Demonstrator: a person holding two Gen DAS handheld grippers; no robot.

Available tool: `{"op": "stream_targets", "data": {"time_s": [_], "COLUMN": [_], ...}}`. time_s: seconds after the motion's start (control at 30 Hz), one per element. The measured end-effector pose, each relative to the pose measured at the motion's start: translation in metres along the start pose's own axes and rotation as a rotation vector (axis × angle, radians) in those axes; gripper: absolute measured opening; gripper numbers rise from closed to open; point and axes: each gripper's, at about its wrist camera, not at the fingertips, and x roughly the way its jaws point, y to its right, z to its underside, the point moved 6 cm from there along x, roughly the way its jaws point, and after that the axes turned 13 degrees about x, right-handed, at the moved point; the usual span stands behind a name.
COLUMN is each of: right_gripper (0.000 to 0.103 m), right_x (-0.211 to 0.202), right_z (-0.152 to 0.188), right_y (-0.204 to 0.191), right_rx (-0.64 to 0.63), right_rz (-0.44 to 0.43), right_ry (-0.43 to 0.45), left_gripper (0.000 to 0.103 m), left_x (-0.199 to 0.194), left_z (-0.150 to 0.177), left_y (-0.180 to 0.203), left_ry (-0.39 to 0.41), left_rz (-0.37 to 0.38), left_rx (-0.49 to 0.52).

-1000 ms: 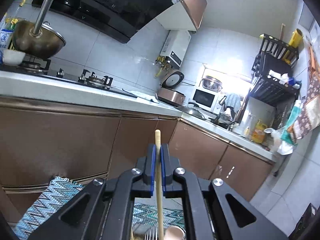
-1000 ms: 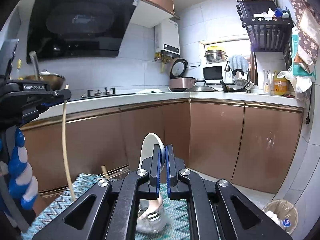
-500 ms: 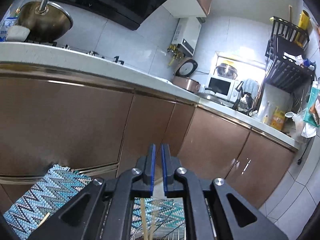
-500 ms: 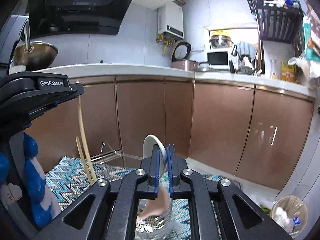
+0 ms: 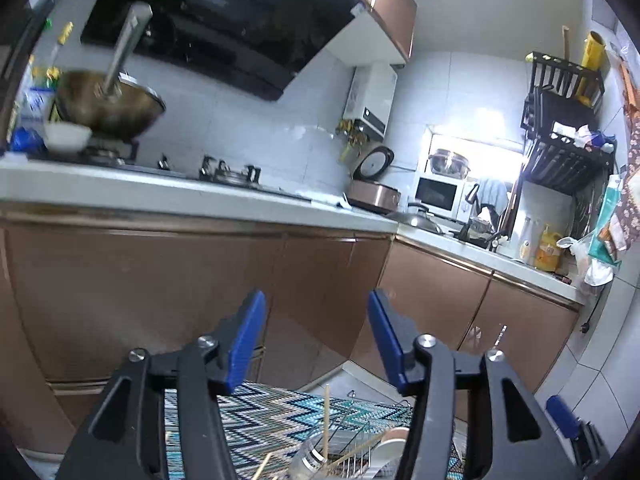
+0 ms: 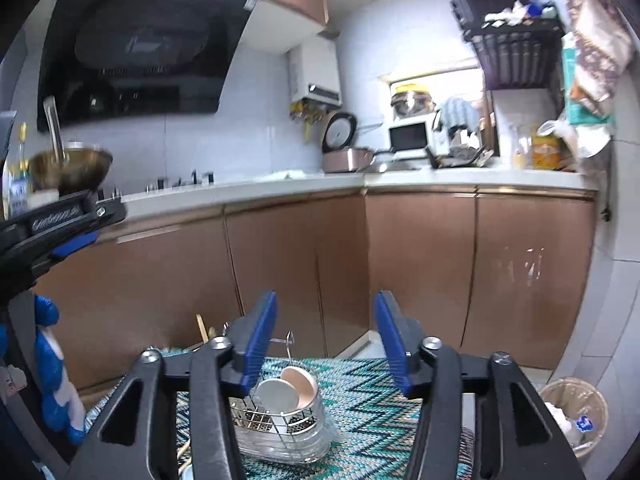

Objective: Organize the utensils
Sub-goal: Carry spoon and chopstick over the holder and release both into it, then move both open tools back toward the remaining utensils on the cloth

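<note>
A wire utensil holder point(image 6: 276, 420) in a clear dish stands on a zigzag-patterned cloth point(image 6: 368, 396) below both grippers. Two spoons point(image 6: 288, 390) stand in it, bowls up. Chopsticks point(image 5: 326, 424) stand in it too, seen in the left wrist view beside the holder point(image 5: 360, 452); a chopstick tip point(image 6: 201, 326) shows in the right wrist view. My left gripper point(image 5: 316, 336) is open and empty above the holder. It also shows at the left edge of the right wrist view point(image 6: 76, 240). My right gripper point(image 6: 326, 340) is open and empty above the spoons.
Brown cabinet fronts point(image 6: 420, 264) run behind the cloth, under a white counter point(image 6: 460, 178) with a wok point(image 5: 108, 110), hob and rice cooker point(image 5: 374, 196). A waste bin point(image 6: 572, 416) stands on the floor at the right. A blue-gloved hand point(image 6: 48, 368) holds the left gripper.
Both grippers have opened. The left one let go of the chopstick and the right one let go of the spoon; both now stand in the holder. Both grippers have lifted.
</note>
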Motion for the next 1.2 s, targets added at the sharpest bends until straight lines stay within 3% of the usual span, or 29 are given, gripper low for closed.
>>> {"op": "stream_targets", "data": {"time_s": [0.3,0.7,1.0,1.07,1.2], "right_gripper": [0.06,0.073,0.094,0.103,0.103], "right_x": [-0.094,-0.19,-0.218,-0.224,-0.232], "right_z": [-0.037,-0.04,-0.019,-0.017,-0.017], "right_y": [-0.016,-0.039,-0.047,-0.047,-0.047], "right_rx": [0.012,-0.006,-0.01,-0.011,0.001], "right_rz": [-0.026,-0.059,-0.062,-0.05,-0.068], "right_ry": [0.077,0.129,0.112,0.131,0.149], "left_gripper": [0.053,0.053,0.053,0.053,0.053], "left_x": [-0.103,-0.211,-0.243,-0.251,-0.263], "left_z": [-0.032,-0.024,0.008,0.012,0.015], "left_y": [-0.037,-0.076,-0.108,-0.12,-0.135], "left_ry": [0.045,0.059,0.001,-0.004,0.003], "left_rz": [-0.044,-0.06,-0.077,-0.086,-0.118], "left_rx": [0.007,0.013,0.019,0.013,0.012]}}
